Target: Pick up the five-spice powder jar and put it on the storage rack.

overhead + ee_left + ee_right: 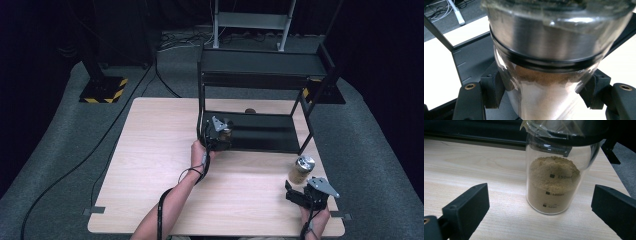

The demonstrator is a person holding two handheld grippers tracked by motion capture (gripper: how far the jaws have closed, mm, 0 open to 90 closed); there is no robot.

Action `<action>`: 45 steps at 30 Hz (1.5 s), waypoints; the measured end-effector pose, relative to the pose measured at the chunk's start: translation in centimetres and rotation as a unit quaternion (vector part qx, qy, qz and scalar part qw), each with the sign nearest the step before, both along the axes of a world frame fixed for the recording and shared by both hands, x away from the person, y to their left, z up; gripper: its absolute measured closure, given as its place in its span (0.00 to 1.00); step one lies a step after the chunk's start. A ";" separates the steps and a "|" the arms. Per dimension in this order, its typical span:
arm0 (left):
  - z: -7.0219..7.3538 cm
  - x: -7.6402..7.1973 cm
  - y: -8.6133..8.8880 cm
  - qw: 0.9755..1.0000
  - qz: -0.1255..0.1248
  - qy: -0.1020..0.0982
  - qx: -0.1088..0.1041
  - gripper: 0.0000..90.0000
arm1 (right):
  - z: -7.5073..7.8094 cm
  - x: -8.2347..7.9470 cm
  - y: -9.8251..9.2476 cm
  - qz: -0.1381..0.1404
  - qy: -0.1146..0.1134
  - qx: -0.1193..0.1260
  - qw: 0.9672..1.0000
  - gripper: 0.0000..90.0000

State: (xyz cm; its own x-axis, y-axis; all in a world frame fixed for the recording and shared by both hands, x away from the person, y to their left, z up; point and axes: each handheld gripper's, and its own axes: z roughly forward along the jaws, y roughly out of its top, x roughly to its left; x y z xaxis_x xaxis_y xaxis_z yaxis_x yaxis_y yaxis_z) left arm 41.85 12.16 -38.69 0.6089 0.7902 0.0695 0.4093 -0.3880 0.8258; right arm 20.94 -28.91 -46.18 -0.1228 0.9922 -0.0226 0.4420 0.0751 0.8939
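Note:
My left gripper (221, 133) is at the left end of the black rack's lower shelf (265, 136), shut on a glass jar (226, 134). In the left gripper view the jar (549, 50) has a metal lid with a black ring and brown powder inside, and the pads (496, 90) press on its glass on both sides. A second jar of brown powder (301, 170) stands on the table at the front right. My right gripper (295, 190) sits just in front of it, open. In the right gripper view this jar (554, 182), with printed volume marks, stands a little beyond the wide-apart jaws.
The black two-level rack (260, 62) stands at the back right of the wooden table (160, 165). A small brown object (250, 111) lies behind the lower shelf. Cables and a hazard-striped base (104, 90) are on the floor beyond the table.

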 end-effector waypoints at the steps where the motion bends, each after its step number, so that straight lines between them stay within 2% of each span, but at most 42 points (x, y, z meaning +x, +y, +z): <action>1: 0.0 0.1 0.0 1.000 0.000 0.001 0.000 0.35 | 0.0 0.0 0.0 0.000 0.000 0.000 1.000 0.00; 12: -0.2 1.0 -0.3 1.000 0.004 0.010 0.002 0.35 | 0.0 0.0 0.0 0.000 0.000 0.000 1.000 0.00; 31: -1.3 2.1 -0.5 0.999 0.017 0.026 -0.017 0.35 | 0.0 0.0 0.1 -0.001 0.001 -0.002 1.000 0.00; 45: -2.2 2.9 -0.7 0.999 0.024 0.035 -0.019 0.35 | 0.0 0.0 0.1 -0.002 0.001 -0.003 1.000 0.00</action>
State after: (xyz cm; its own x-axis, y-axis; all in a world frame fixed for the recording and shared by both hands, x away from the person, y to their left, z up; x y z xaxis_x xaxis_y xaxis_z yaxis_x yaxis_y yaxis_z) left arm 44.72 11.43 -40.84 0.5730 0.8196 -0.0035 0.4842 -0.3351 0.8082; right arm 20.96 -28.77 -46.16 -0.1187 0.9925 -0.0277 0.4435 0.0779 0.8929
